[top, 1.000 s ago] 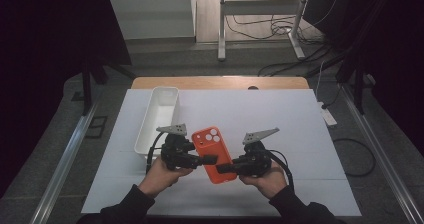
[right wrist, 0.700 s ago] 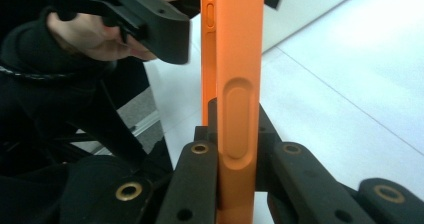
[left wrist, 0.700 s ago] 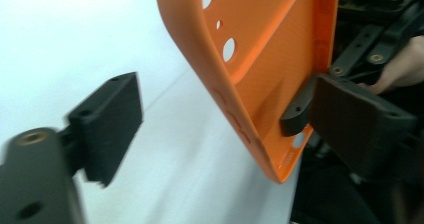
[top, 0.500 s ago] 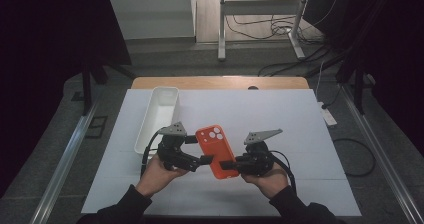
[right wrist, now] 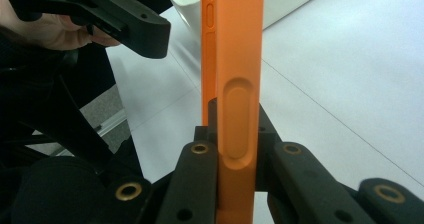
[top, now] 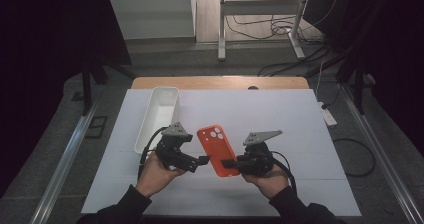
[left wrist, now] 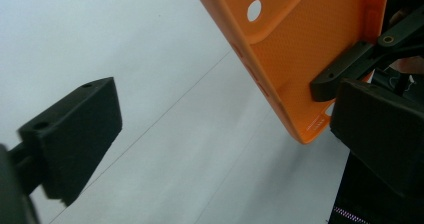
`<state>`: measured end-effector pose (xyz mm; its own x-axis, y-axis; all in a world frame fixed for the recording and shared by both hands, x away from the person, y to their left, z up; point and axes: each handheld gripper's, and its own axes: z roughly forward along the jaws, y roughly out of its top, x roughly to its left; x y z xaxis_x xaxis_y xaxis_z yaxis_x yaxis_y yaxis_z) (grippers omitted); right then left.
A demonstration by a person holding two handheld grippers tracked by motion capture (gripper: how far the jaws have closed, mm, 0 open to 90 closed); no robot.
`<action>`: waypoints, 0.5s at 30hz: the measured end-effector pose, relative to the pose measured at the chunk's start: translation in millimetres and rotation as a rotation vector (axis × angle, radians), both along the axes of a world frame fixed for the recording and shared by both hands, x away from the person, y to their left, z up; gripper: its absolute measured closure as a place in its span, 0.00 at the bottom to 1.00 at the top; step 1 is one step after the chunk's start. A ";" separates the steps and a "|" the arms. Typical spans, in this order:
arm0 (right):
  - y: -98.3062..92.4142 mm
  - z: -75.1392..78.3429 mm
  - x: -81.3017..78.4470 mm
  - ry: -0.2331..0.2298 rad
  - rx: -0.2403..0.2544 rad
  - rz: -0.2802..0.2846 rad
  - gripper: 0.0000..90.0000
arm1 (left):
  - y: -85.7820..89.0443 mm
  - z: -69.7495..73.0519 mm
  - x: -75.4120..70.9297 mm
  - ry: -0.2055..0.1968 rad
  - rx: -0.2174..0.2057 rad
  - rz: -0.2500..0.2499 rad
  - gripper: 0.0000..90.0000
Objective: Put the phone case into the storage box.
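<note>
An orange phone case (top: 216, 149), camera holes at its far end, is held above the white table sheet (top: 290, 119). My right gripper (top: 229, 163) is shut on the case's near edge, and in the right gripper view the case (right wrist: 240, 59) stands edge-on between the two pads. My left gripper (top: 202, 161) sits just left of the case with its jaws wide apart; they have just been opening. In the left gripper view nothing lies between its jaws (left wrist: 225, 129); the case's corner (left wrist: 310, 44) hangs just beyond the right-hand one.
A long white tray (top: 159, 115) stands at the sheet's left, just beyond my left hand. The wooden table edge (top: 220, 82) runs along the back. Cables and a metal stand are on the floor beyond.
The left gripper's jaws have spread off the case's left side and let it go. The case stays in the right gripper, and both hands have kept their places.
</note>
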<state>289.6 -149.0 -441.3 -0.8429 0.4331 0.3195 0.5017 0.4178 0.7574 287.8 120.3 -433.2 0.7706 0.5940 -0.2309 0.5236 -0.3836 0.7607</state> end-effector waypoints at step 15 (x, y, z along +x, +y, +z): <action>2.8 -0.2 -1.8 -0.032 -0.030 -0.003 0.93 | 2.5 4.2 -1.0 0.086 -0.074 -0.043 0.71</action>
